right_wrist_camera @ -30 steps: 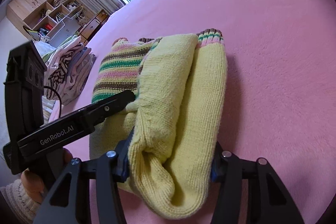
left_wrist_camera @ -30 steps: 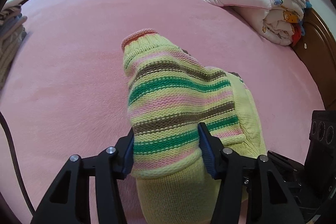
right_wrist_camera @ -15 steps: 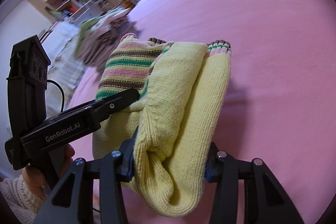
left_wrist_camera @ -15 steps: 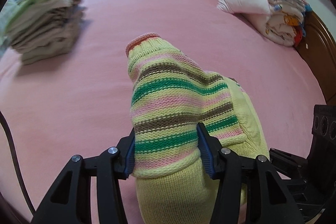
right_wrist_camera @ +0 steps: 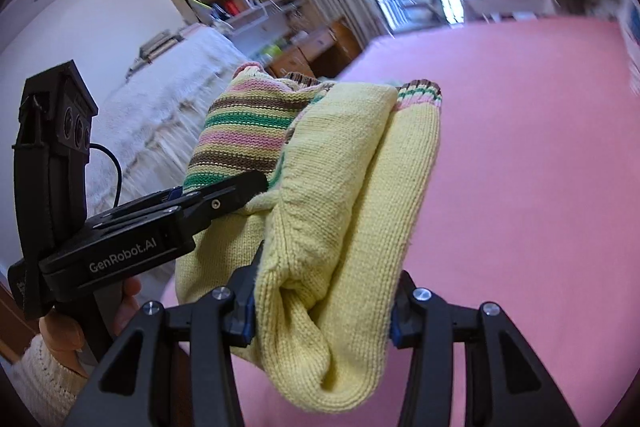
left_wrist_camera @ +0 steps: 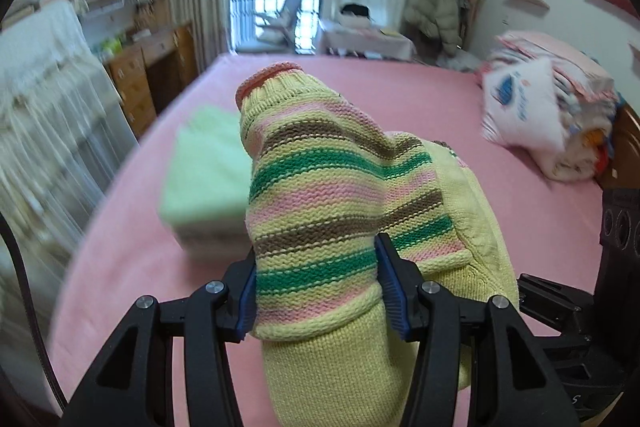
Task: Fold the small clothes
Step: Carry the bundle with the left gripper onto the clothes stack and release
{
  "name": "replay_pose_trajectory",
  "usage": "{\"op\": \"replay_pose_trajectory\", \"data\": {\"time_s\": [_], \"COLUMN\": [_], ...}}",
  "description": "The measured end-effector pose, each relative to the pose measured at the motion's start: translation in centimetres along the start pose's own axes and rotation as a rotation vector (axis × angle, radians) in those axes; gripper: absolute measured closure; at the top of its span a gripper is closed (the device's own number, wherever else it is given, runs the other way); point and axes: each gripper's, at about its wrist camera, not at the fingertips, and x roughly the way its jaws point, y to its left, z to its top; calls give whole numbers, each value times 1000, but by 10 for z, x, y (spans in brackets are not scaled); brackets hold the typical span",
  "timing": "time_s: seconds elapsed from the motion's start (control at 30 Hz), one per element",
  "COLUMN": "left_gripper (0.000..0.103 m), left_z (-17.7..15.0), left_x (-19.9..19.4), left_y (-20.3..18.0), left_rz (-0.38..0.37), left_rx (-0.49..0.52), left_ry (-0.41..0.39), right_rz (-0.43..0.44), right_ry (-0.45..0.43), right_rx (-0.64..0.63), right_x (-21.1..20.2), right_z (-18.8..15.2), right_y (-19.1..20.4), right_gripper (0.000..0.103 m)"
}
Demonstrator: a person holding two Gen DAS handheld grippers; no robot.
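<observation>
**Sweater clamped in both grippers above the bed**

Sweater (left_wrist_camera: 320,195), folded and striped, sat squeezed between the left gripper (left_wrist_camera: 316,291) pads and the right gripper (right_wrist_camera: 322,301) pads, lifted above the pink bed (right_wrist_camera: 520,167); a green folded stack (left_wrist_camera: 204,179) lay ahead-left of the left gripper.

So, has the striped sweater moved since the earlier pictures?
Yes. The striped sweater went up, away from the pink bed, and toward the green-topped stack.

Folded yellow knit sweater (left_wrist_camera: 344,211) (pink-green-brown stripes) held above pink bed.
</observation>
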Motion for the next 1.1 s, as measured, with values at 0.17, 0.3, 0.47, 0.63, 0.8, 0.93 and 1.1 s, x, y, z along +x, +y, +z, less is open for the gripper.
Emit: {"op": "replay_pose_trajectory", "data": {"time_s": [0.17, 0.3, 0.47, 0.63, 0.8, 0.93, 1.1], "left_gripper": [52, 52, 52, 49, 37, 15, 5], "left_z": [94, 133, 146, 127, 113, 105, 95], "left_x": [44, 111, 205, 279, 300, 288, 251], "left_y": [88, 132, 156, 151, 162, 175, 180], "left_rz": [54, 38, 24, 61, 57, 75, 68], "left_rx": [-54, -125, -146, -78, -143, -185, -257], "left_ry": [-3, 29, 96, 137, 90, 80, 31], "right_rz": [12, -24, -43, -74, -84, -85, -121], "right_ry": [-2, -6, 27, 54, 38, 68, 68], "right_rx": [45, 75, 178, 254, 220, 185, 114], "right_x": [77, 138, 202, 246, 258, 255, 229], "right_z": [102, 142, 150, 129, 118, 119, 121], "right_y": [16, 12, -28, -65, -71, -63, -42], "right_gripper": [56, 56, 56, 56, 53, 47, 38]}}
